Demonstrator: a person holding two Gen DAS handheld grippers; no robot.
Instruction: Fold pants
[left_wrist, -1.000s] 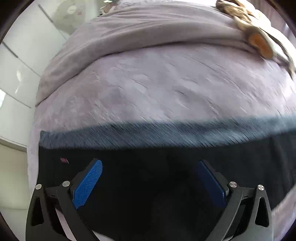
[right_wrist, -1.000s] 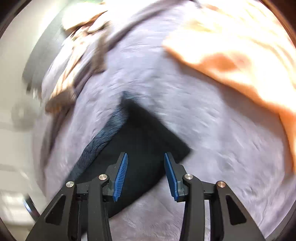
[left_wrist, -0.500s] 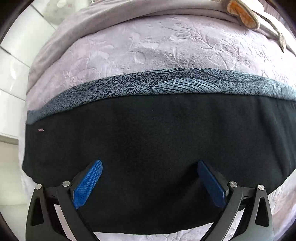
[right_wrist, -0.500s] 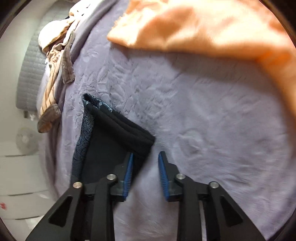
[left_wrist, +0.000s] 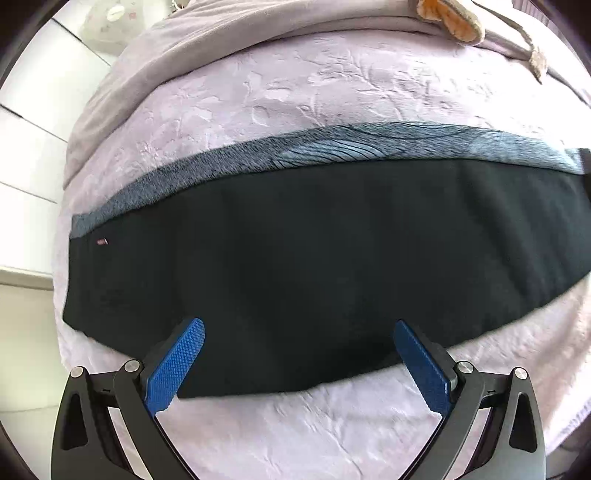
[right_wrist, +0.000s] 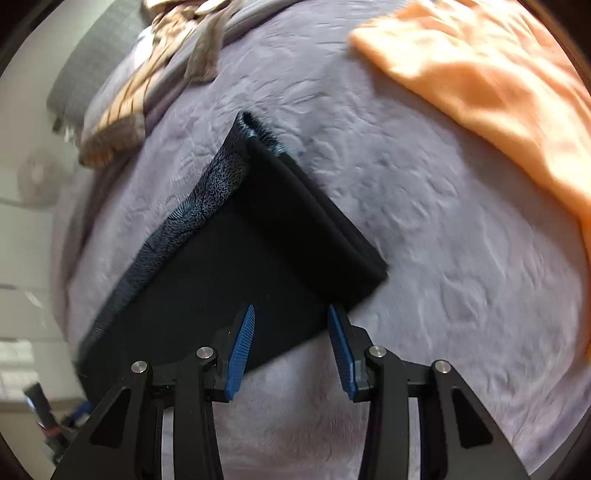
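Left wrist view: we see the pants (left_wrist: 325, 251) lying flat on the bedspread (left_wrist: 295, 96), folded into a long band. The left gripper (left_wrist: 299, 354) hangs released above their near edge. The right gripper (right_wrist: 291, 339), also released, hovers over their folded end. We judge 1 more fold remains: grasp that end. No containers appear.

Daylight, bright and soft, few hard shadows. Strong fisheye bowing with dark vignette at every corner. Left wrist view mostly sharp; black pants (left_wrist: 325, 258) lose detail. Right wrist view motion-smeared, orange cloth (right_wrist: 491, 85) glaring far right, left edge blurred.
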